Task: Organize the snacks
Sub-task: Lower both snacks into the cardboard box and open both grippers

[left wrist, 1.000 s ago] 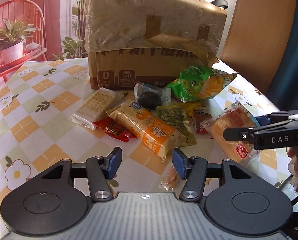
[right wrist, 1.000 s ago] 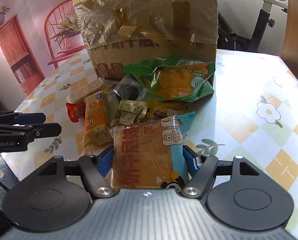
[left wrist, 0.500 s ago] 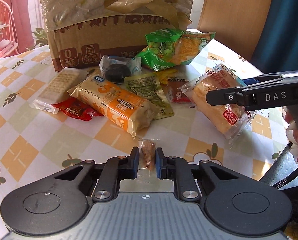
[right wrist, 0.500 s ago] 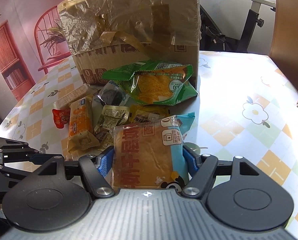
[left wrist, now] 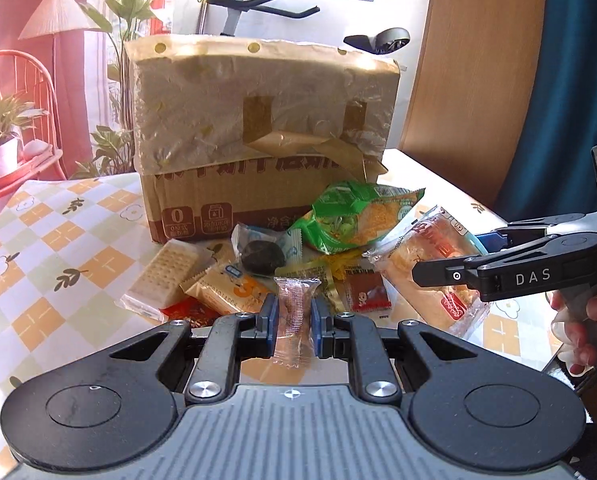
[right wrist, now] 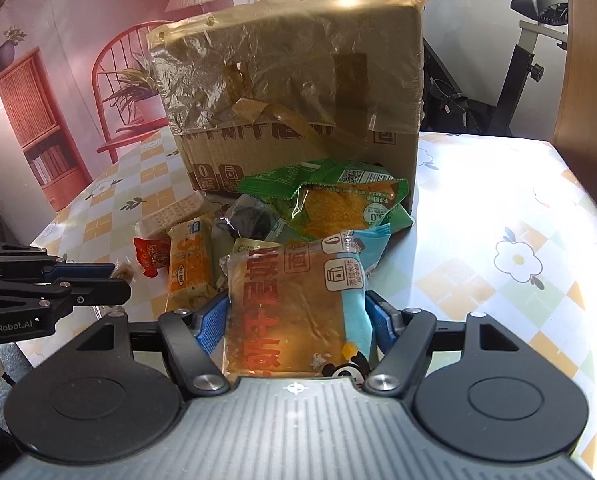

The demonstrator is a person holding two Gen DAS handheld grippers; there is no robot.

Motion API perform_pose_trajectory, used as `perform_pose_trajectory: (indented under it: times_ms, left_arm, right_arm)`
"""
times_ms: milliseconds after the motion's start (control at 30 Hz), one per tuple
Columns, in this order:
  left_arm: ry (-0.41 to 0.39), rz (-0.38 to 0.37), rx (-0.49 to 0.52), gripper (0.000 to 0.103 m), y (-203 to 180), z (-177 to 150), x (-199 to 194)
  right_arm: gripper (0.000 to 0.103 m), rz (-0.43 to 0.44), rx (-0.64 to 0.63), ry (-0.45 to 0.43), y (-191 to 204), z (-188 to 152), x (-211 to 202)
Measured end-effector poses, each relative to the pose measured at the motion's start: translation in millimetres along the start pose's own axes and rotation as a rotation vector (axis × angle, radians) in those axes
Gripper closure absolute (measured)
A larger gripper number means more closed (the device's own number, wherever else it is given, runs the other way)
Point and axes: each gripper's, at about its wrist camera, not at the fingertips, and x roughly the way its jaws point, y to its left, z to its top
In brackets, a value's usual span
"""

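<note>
Left hand-held gripper: pads pinched on one small clear-wrapped biscuit stick, held upright, raised off the tabletop.
Cardboard box: one, at the far side, wrapped in crinkled film and tape; its contents cannot be seen.
Loose pile, near side of the box, left to right: one cracker pack, one red sachet partly hidden behind the left hand-held gripper, one orange biscuit pack, one dark round snack in a clear wrapper, one green chip bag leaning on the box, one small red packet.
Hard to read: olive and yellow sachets under the pile, count unclear.
Right hand-held gripper: spread wide, clamping one bread pack, held above the tabletop, near end cut off by the gripper body.
</note>
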Motion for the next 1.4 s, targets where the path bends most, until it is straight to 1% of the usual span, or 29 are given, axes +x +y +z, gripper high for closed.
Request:
perform_pose_trajectory:
  times_ms: [133,267,400,500,633,700,767,833,900,1000,1033,1067,1100,1133,1200,1267,1400]
  left_arm:
    - [-0.094,0.028,-0.014,0.085,12.3,32.3,-16.0]
    - [-0.182,0.052,-0.001,0.085,22.6,70.0,-26.0]
    - [-0.245,0.071,0.010,0.085,30.3,107.4,-26.3]
    - [-0.302,0.074,0.026,0.085,33.3,139.6,-17.8]
    - [-0.321,0.073,0.026,0.085,41.8,180.9,4.1]
    - [-0.317,0.080,0.024,0.085,47.8,201.1,19.2]
    - [-0.303,0.085,-0.002,0.085,56.7,217.0,36.4]
    - [-0.290,0.093,-0.023,0.085,65.7,226.3,52.1]
    - [-0.269,0.101,-0.019,0.085,71.7,234.2,68.8]
    - [-0.247,0.117,-0.001,0.084,78.8,235.2,81.5]
    - [-0.241,0.139,-0.003,0.078,80.4,236.0,86.1]
    - [-0.231,0.151,-0.010,0.060,82.7,236.5,89.0]
    - [-0.226,0.157,-0.021,0.051,87.4,235.8,89.3]
    - [-0.233,0.156,-0.035,0.044,93.2,234.1,87.2]
    - [-0.227,0.145,-0.048,0.044,99.6,230.0,80.6]
    - [-0.219,0.148,-0.056,0.044,104.3,227.5,72.8]
    - [-0.221,0.153,-0.094,0.044,109.9,213.5,42.7]
  right_arm:
    - [0.031,0.012,-0.002,-0.064,-1.8,21.1,-15.8]
    - [0.031,0.026,-0.007,-0.151,-5.7,52.4,-33.7]
    - [0.031,0.038,-0.025,-0.234,-10.4,95.3,-43.5]
    - [0.031,0.025,-0.062,-0.297,-10.8,131.6,-44.0]
    - [0.031,-0.011,-0.097,-0.341,-13.2,179.5,-28.4]
    - [0.031,-0.033,-0.096,-0.355,-17.2,202.1,-13.2]
    - [0.031,-0.048,-0.094,-0.355,-19.8,217.0,1.7]
    - [0.031,-0.061,-0.085,-0.341,-23.7,230.7,22.6]
    - [0.031,-0.066,-0.076,-0.312,-26.8,239.7,45.0]
    - [0.031,-0.041,-0.054,-0.269,-27.4,247.0,71.3]
    - [0.031,-0.031,-0.043,-0.260,-27.5,248.0,76.6]
    - [0.030,-0.019,-0.025,-0.249,-27.4,248.7,83.2]
    - [0.029,-0.003,0.002,-0.238,-29.1,249.3,89.4]
    - [0.028,0.005,0.019,-0.234,-29.9,248.9,92.0]
    - [0.025,0.027,0.044,-0.239,-31.8,248.2,90.4]
    - [0.025,0.039,0.046,-0.252,-31.4,246.8,83.6]
    - [0.025,0.058,0.050,-0.289,-28.0,238.0,59.2]
